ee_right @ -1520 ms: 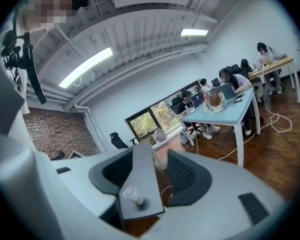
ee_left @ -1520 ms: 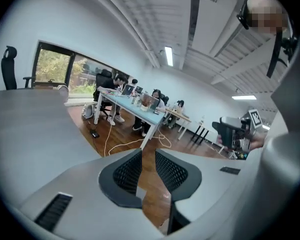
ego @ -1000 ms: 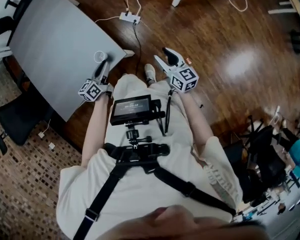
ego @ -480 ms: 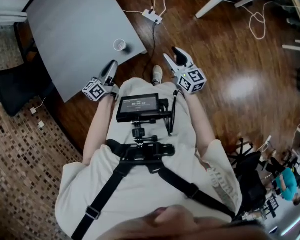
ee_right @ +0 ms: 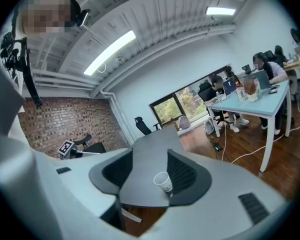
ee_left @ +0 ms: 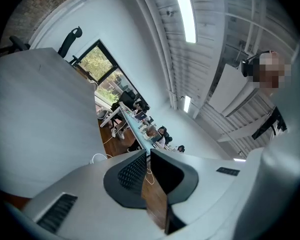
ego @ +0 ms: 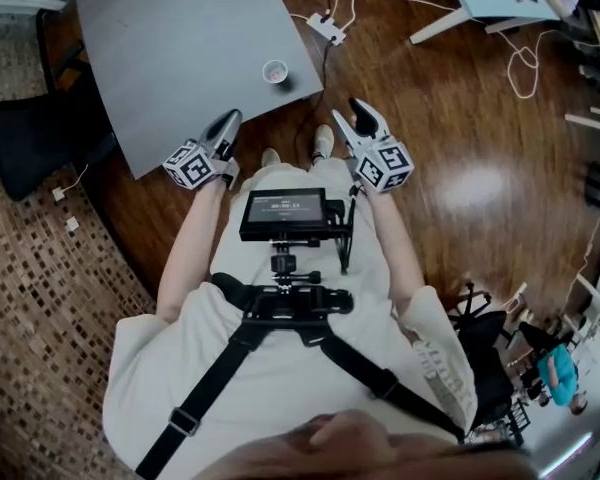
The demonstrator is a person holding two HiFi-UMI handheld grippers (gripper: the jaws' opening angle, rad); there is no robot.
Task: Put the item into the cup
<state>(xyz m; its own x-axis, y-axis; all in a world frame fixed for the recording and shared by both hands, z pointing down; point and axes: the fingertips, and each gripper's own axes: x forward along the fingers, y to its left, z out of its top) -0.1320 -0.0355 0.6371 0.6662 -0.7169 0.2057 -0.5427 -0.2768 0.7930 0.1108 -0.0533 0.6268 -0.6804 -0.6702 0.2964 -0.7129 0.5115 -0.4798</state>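
Note:
A small white paper cup (ego: 274, 70) stands near the front right corner of the grey table (ego: 170, 48). I cannot see any item to put in it. My left gripper (ego: 229, 121) hovers over the table's near edge, short of the cup, with its jaws closed and nothing between them. In the left gripper view the left gripper (ee_left: 148, 156) points up towards the ceiling. My right gripper (ego: 352, 116) is over the wooden floor, right of the table corner, open and empty. In the right gripper view the cup (ee_right: 162, 180) shows between the spread jaws, far beyond them on the table (ee_right: 150, 149).
A white power strip (ego: 325, 28) with cables lies on the floor beyond the table corner. A black office chair (ego: 30, 138) stands left of the table. A light-blue desk (ee_right: 255, 101) with seated people is at the far right. A monitor (ego: 285, 213) hangs on my chest rig.
The table and cup have shifted right and up in the head view. The left gripper, once beside the cup, is now farther back from it. Both grippers stay empty.

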